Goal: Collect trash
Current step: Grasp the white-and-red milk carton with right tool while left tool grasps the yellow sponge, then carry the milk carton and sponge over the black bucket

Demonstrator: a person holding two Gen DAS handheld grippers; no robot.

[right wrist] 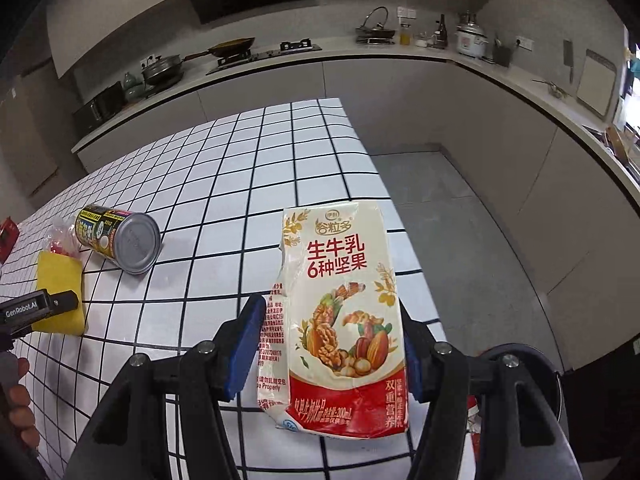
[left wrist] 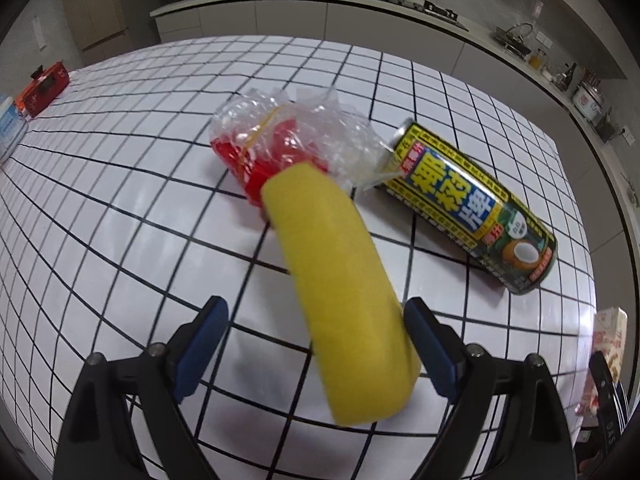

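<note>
On the right side, pinching a milk carton (right wrist: 344,300) with the right gripper (right wrist: 330,308). Pressing one blue pad on each narrow side of it. Holding it upright, top pointing away from the hand, bottom hanging low between the fingers. Hanging out near the edge of the table (right wrist: 224,184), not resting on it.

Peeking out low and to the right of the carton, a dark round rim (right wrist: 528,360), maybe a bin, but too hidden for being sure. Likely needing only a short swing that way and then letting go.

Over on the left, keeping the left gripper (left wrist: 316,308) spread wide and squeezing nothing. Pointing down at a yellow sponge (left wrist: 340,280) sitting between the two fingers. Running its long side straight away from the hand, far end reaching up to a red bag (left wrist: 276,140). Sitting closer to the right finger than the left one, maybe touching it. Looking blurry, so not telling if lying flat.

Lying on its side just right of the bag, a can (left wrist: 476,208). Slanting its long side across the table, silver bottom facing the right hand. Staying nearer the left gripper, so probably being that hand's job, grabbing across the round middle.
</note>
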